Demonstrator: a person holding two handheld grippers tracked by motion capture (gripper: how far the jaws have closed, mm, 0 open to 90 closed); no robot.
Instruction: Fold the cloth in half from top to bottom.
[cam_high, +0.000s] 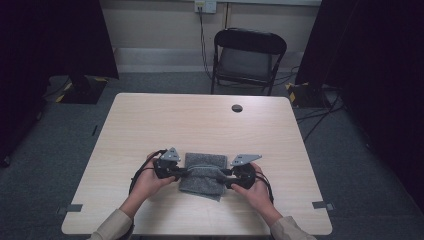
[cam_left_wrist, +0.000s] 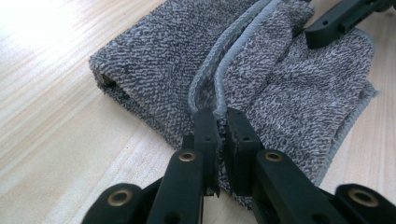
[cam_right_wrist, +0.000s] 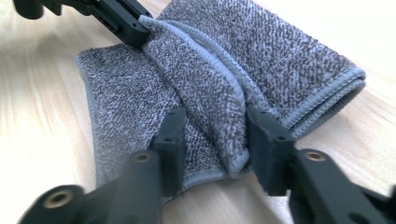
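Item: one grey terry towel (cam_high: 202, 174), lying on the near middle of the pale wooden table (cam_high: 200, 120), between our two hands and just short of the front edge. Condition: already folded into a small thick pad, with stitched hems stacked along the upper layers; we judge the fold to be in its later stage, with one more turn or a final squaring left to do. Left gripper (cam_left_wrist: 219, 122): jaws nearly closed, pinching the doubled hem of the top layer at the towel's left side. Right gripper (cam_right_wrist: 215, 135): jaws partly open, straddling a raised ridge of the top fold at the towel's right side; we cannot tell whether the pads actually press the cloth or merely bracket it. Edges: in the left gripper view the folded end at the left stands open as a small pocket, and the bottom layer juts out past the upper one at the right, so the layers are not yet flush. Room: the tabletop beyond the towel lies bare up to the cable hole (cam_high: 237, 108) near the far edge; a black folding chair (cam_high: 248, 57) stands well apart behind the table.
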